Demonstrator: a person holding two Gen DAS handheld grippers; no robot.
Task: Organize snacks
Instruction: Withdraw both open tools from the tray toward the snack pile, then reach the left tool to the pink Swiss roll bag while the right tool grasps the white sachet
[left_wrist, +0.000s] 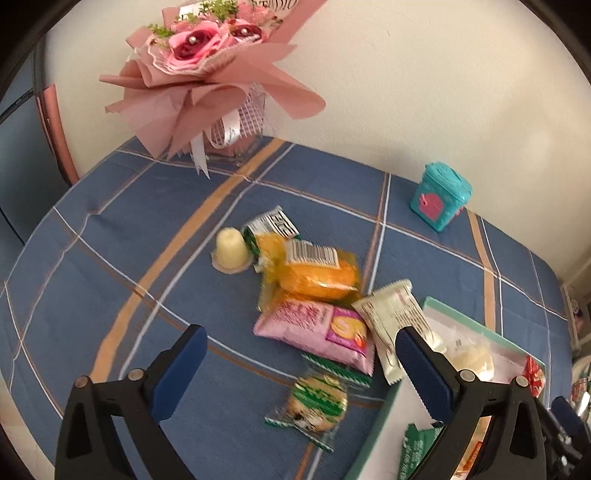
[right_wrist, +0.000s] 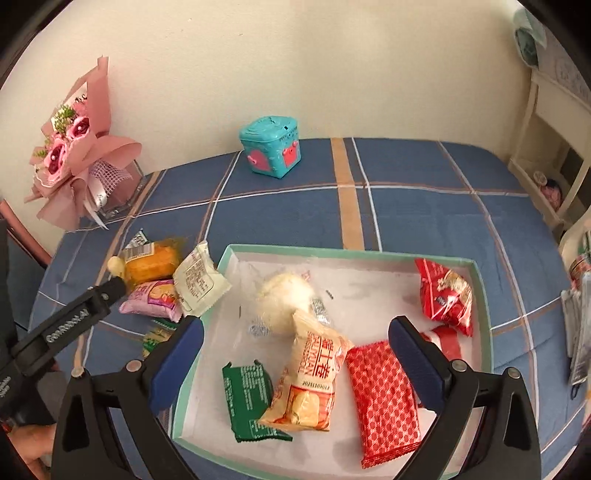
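Observation:
Loose snacks lie on the blue checked cloth: a jelly cup (left_wrist: 231, 251), an orange cake pack (left_wrist: 317, 275), a pink pack (left_wrist: 317, 330), a cream wrapper (left_wrist: 395, 328) leaning on the box rim, and a green-and-white cookie pack (left_wrist: 314, 408). My left gripper (left_wrist: 301, 373) hangs open above the cookie pack, holding nothing. The mint-rimmed box (right_wrist: 354, 254) holds a red chip bag (right_wrist: 448, 295), a red patterned pack (right_wrist: 386, 400), an orange-cream pack (right_wrist: 312, 376), a green pack (right_wrist: 249, 398) and a white puff (right_wrist: 284, 299). My right gripper (right_wrist: 295, 365) is open over the box, empty.
A pink flower bouquet (left_wrist: 207, 70) stands at the back left by the wall. A teal toy box (right_wrist: 271, 146) sits at the back of the table. White shelving (right_wrist: 550, 147) stands to the right. The left gripper's black body (right_wrist: 66, 325) reaches in at the left.

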